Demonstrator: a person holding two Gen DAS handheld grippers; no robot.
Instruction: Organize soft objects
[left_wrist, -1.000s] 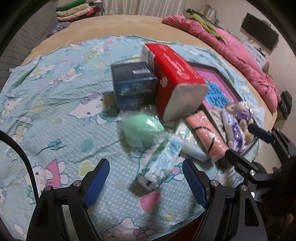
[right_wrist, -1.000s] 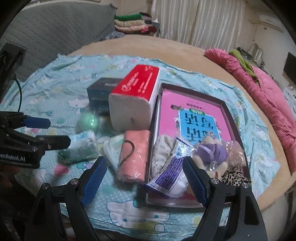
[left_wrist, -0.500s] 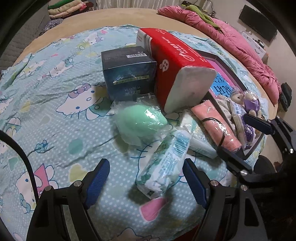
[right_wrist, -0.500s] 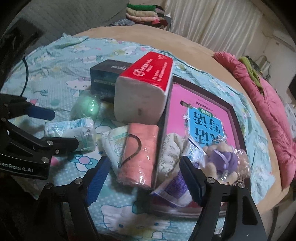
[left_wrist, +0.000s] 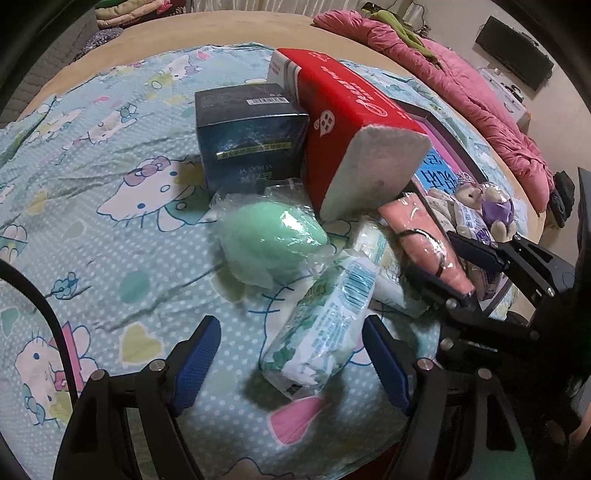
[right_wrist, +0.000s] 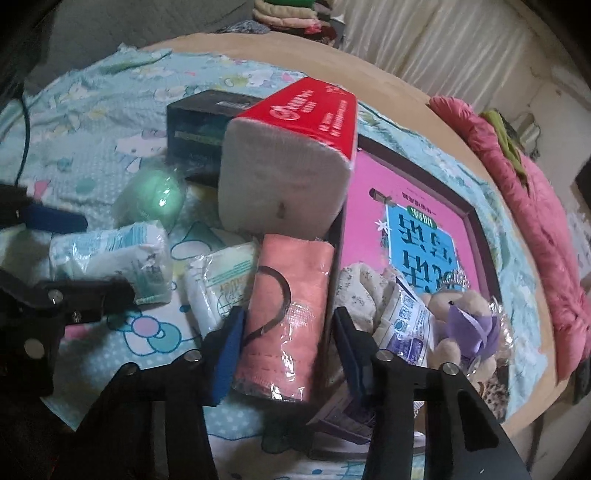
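Both claws are sinking closer to the pile than a second ago. Wrapped in clear plastic, the pink rolled cloth is lying on the bed against the purple tray, sitting between the right claw whose jaws are closing around it; contact is unclear. At nine o'clock, the left claw is narrowing slightly around the green-printed tissue pack without touching. At twelve o'clock, the red tissue brick is leaning beside a dark blue box.
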